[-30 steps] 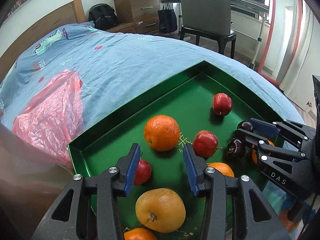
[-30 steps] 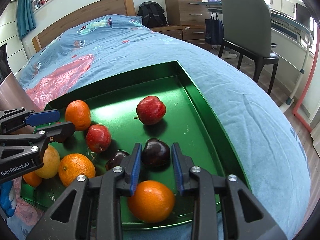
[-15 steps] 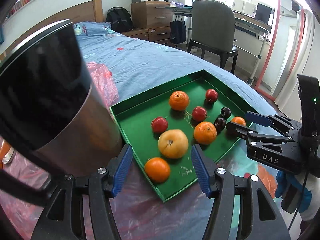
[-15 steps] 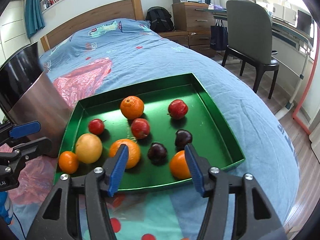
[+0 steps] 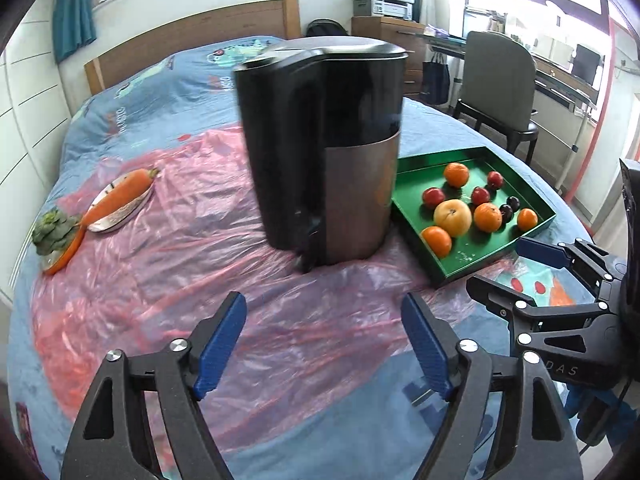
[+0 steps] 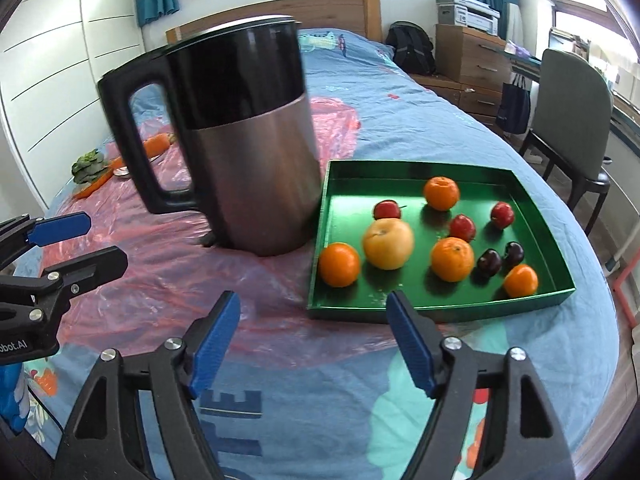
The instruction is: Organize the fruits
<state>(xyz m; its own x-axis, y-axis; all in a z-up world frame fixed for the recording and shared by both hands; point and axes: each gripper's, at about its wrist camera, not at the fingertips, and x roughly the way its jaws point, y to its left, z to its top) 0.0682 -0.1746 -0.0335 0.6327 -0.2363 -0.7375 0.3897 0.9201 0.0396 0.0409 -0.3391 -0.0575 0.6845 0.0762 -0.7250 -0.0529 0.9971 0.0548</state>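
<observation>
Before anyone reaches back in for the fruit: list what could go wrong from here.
1. The kettle stands on crinkled plastic sheet right beside the tray; a reach from the left could tip it.
2. The tray sits on soft bedding, so pressing down could roll the oranges and plums.

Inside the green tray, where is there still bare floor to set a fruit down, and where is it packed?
The green tray has bare floor along its far wall behind the farthest orange, and in the far corner nearest the kettle. A thin strip also runs along the near wall. The middle and near half are crowded: yellow apple, oranges, red fruits and two dark plums.
</observation>
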